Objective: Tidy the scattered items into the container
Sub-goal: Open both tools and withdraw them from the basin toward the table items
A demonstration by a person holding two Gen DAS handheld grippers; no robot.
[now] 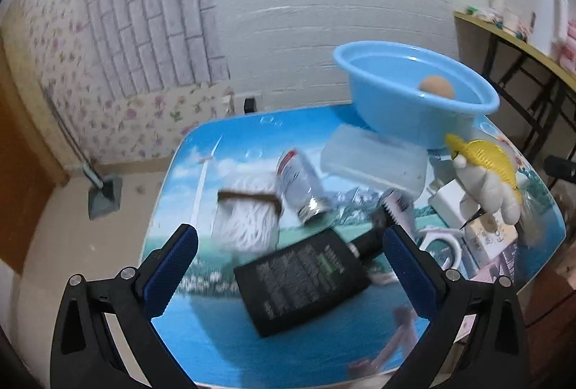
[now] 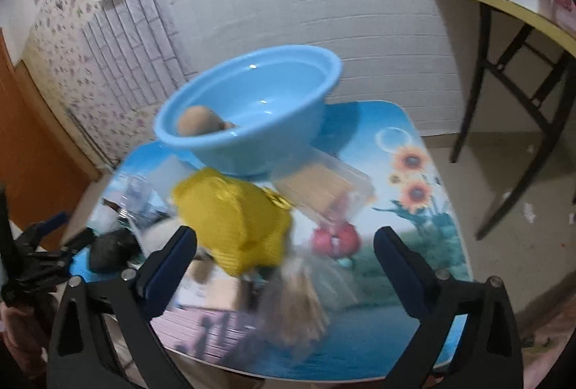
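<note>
Blue plastic, the round basin (image 1: 414, 93) stands at the table's (image 1: 223, 327) far edge as our container; a brown ball (image 1: 436, 87) already lies inside. We hold the left gripper (image 1: 288, 270) with fingers spread, empty, over the flat black adapter (image 1: 306, 284) near the front edge, presumably to straddle it. The right gripper (image 2: 284, 266) likewise gapes, empty, behind the yellow-capped white plush toy (image 2: 234, 227).
</note>
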